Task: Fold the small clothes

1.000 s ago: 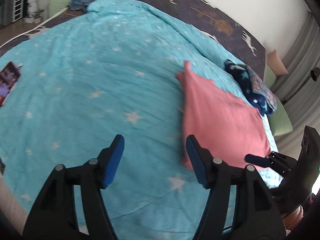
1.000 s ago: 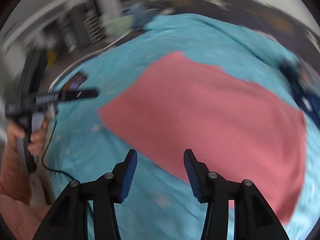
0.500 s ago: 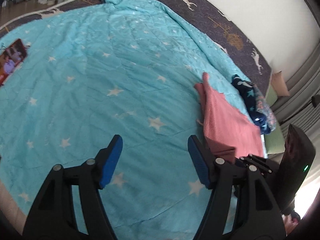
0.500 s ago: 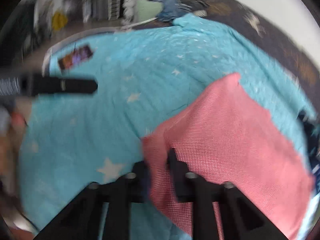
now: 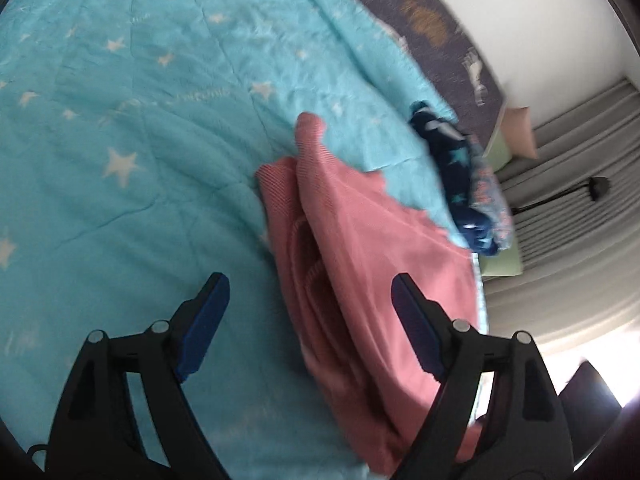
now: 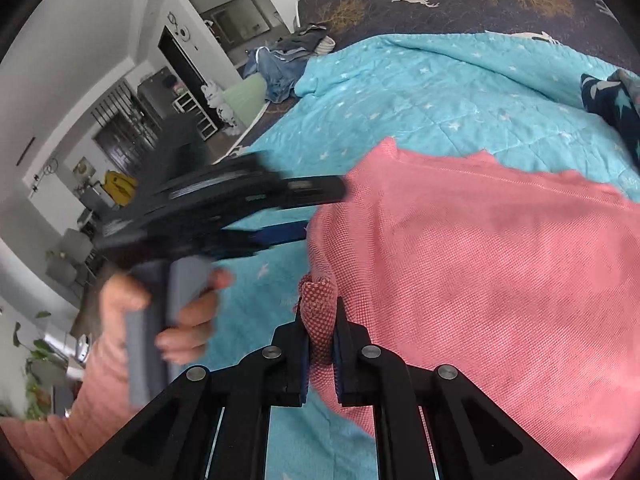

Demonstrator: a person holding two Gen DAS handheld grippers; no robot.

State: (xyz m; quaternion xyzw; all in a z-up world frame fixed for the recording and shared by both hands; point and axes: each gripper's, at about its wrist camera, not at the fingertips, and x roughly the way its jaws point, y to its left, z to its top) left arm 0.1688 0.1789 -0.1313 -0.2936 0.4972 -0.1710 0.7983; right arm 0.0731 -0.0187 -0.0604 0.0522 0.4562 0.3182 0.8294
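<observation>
Right gripper (image 6: 320, 332): I am now pinching the pink garment (image 6: 500, 264) corner, jaws just clamped.
Left gripper (image 5: 308, 320): I am opening it, empty, nearing the garment's near edge.
Meaning: fold starting.

A: Right gripper (image 6: 320, 334)?
B: Jaws clamped tight on a bunched edge of pink cloth (image 6: 500, 280), pointing down.
A: Left gripper (image 5: 310, 320)?
B: Jaws wide apart and opening, pads touching nothing, tilted downward. Left hand (image 6: 168, 316) wraps its grey handle, pink sleeve (image 6: 52, 432) behind.
</observation>
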